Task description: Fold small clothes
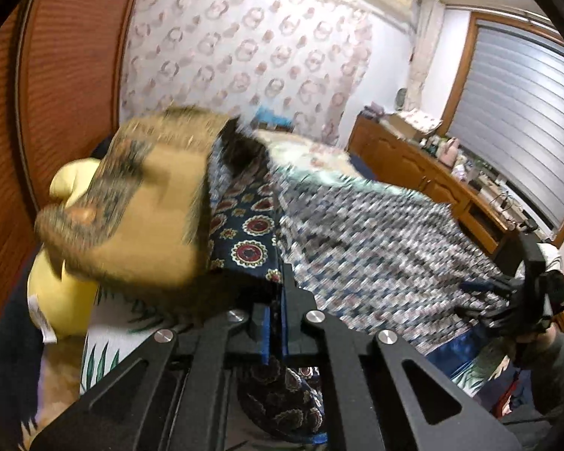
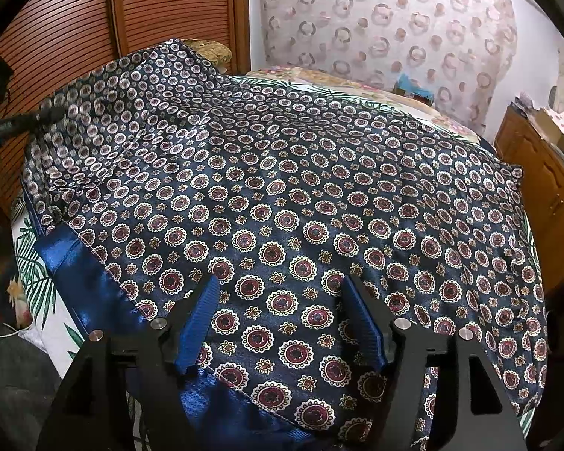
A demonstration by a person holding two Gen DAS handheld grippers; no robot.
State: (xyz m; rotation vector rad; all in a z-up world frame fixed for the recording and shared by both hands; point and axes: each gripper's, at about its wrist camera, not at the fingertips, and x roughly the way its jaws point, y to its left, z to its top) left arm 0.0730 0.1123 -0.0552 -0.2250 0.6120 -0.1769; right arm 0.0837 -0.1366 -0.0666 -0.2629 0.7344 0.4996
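Left gripper (image 1: 276,323): was clamped on the scarf's (image 2: 282,188) edge, lifting it.
Right gripper (image 2: 282,319): stood open above the scarf, holding nothing.
Scarf: lay spread over the bed (image 2: 37,263).

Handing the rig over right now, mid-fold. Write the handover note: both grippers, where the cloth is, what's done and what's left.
Left gripper: shut on an edge of the patterned navy cloth, holding it raised off the bed.
Right gripper: open, jaws wide, hovering over the cloth's near edge; nothing between the pads.
Cloth: mostly spread across the bed, blue satin border showing on the left side.
Done: left edge grasped and raised.
Left: probably take the near edge with the right gripper, carry the fold over, flatten. No finished fold visible yet.
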